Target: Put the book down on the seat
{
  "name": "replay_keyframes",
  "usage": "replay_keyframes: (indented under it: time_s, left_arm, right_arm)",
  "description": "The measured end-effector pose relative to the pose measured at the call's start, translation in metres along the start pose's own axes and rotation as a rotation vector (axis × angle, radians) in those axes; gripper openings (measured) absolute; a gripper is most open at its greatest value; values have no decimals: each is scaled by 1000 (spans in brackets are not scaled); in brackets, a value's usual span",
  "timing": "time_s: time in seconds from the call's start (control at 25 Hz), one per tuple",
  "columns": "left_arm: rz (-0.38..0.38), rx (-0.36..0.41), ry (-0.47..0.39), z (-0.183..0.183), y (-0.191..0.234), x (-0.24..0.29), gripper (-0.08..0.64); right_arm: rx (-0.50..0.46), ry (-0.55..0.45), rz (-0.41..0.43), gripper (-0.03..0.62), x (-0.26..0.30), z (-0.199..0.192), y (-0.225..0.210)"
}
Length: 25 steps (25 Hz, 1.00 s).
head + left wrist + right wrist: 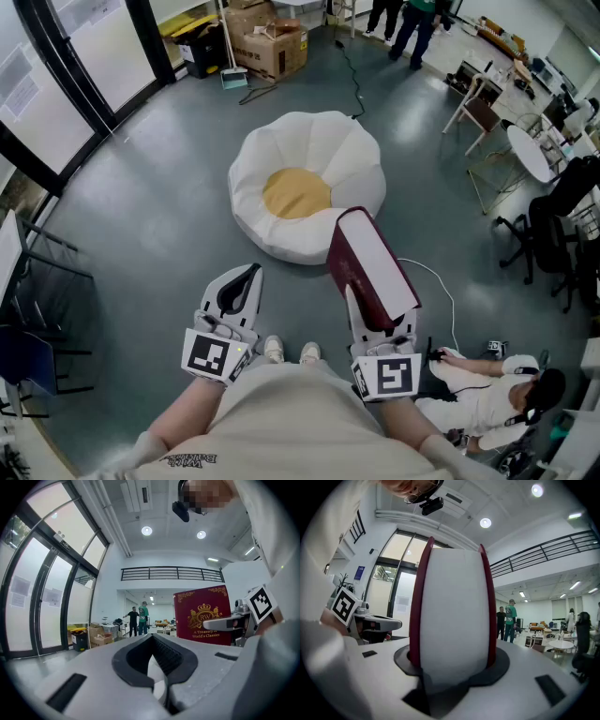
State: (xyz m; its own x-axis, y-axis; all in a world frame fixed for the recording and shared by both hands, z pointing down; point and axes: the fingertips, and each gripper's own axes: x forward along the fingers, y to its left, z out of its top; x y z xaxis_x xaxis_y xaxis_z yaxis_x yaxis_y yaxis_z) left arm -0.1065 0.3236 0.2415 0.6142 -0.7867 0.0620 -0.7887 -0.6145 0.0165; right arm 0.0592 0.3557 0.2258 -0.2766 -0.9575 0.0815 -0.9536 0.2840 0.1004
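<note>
A thick dark red book (pixel 370 267) with white page edges stands upright in my right gripper (pixel 380 314), which is shut on its lower end. In the right gripper view the book (pixel 452 611) fills the space between the jaws of the right gripper (pixel 452 672). The seat (pixel 305 192) is a white beanbag with a yellow centre, on the grey floor just ahead of the book. My left gripper (pixel 239 281) hangs to the left, shut and empty. The left gripper view shows its pads (pixel 154 667) meeting, and the book's cover (pixel 201 616) off to the right.
Cardboard boxes (pixel 272 42) and standing people (pixel 412 28) are at the back. Tables and chairs (pixel 530 150) line the right side. A person (pixel 487 394) sits on the floor at lower right beside a white cable (pixel 436 281). Glass doors (pixel 66 56) run along the left.
</note>
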Motion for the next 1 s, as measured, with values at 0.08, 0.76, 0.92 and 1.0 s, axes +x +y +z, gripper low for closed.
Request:
replay_keyframes:
  time_s: [0.08,0.76,0.92,1.0]
  left_arm:
    - [-11,-2,-11,1,-4,-2,3]
    - [-22,5,11,-7,-21,-7,3]
    - [-8,6,25,-9,-26,-4,3]
    - [-3,6,29,-9,-29,-2,3]
  right_arm:
    - [2,-1,2,215,-2,0,0]
    - [58,2,6,216,-12,-12,-3]
    - [65,5,18,216,-14,-15,-10]
    - [67,7,22,216,-14,-15,-13]
